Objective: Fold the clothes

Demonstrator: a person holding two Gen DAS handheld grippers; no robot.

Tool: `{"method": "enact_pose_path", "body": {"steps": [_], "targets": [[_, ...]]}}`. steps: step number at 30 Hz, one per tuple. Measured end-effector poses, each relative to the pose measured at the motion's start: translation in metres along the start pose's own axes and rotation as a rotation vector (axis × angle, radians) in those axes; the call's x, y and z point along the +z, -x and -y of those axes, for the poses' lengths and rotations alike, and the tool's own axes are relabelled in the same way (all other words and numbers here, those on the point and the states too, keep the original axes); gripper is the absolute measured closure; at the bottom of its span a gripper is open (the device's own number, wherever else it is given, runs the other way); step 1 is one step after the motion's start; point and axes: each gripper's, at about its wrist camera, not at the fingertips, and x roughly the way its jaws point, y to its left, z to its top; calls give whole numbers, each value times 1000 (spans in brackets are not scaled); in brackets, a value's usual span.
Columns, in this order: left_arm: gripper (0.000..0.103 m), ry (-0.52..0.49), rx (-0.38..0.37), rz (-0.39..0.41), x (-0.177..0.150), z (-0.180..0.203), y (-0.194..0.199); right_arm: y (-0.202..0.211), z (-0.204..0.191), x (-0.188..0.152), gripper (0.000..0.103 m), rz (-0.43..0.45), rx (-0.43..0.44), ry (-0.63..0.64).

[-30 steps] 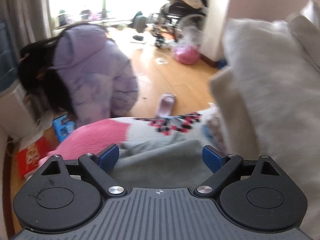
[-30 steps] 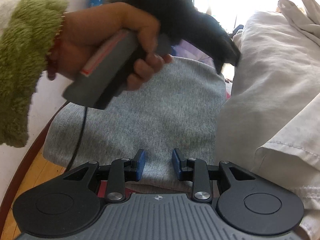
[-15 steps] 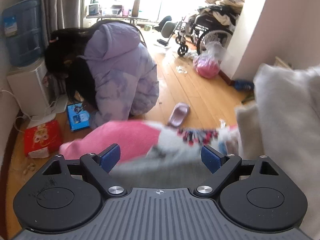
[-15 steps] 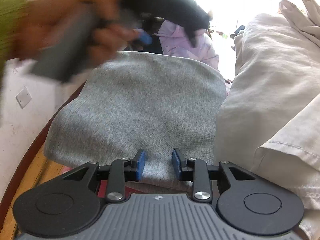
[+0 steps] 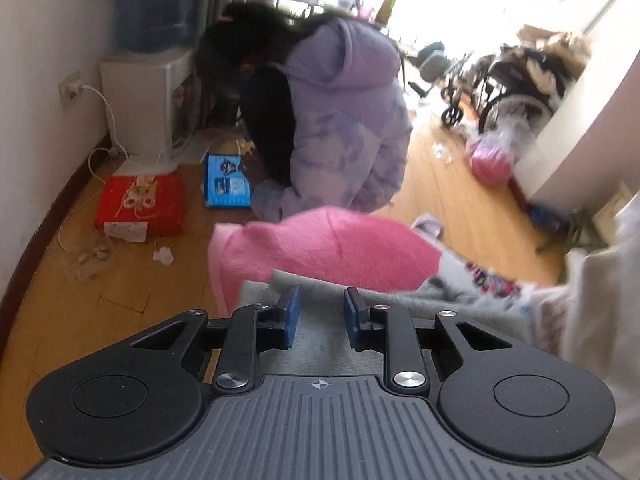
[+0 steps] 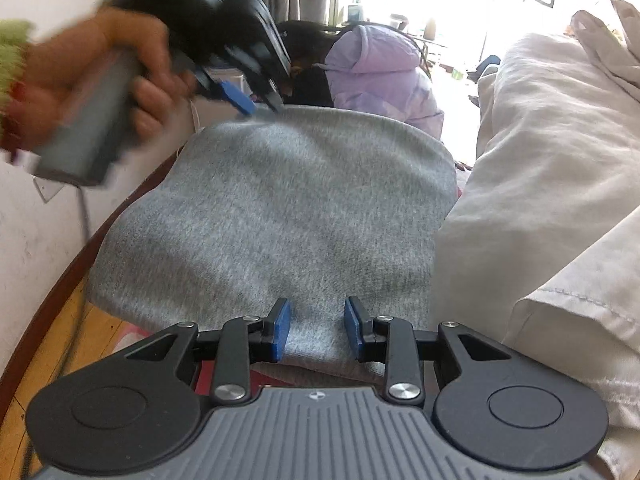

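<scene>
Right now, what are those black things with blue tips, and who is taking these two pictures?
They are hand-held grabbers, one in each of a person's hands, each with a small camera looking along its two blue fingers. In the left camera's picture, the left gripper is closing its jaws, with the far edge of a grey garment between them. In the right camera's picture, the right gripper has the near edge of that grey garment between its fingers; whether they pinch it is unclear. You also see the person's left hand carrying the other grabber. A pink garment and pale clothes lie nearby.
</scene>
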Motion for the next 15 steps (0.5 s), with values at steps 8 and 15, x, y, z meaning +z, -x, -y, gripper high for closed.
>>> {"method": "enact_pose_path", "body": {"steps": [8,15], "targets": [[79,-168,-99,-71,-70,0,80,10,-4,-4,70,15,8,-41],[79,-159,21,-120,-114,0,63,14,-2,-7,75,-13,10,-29]]}}
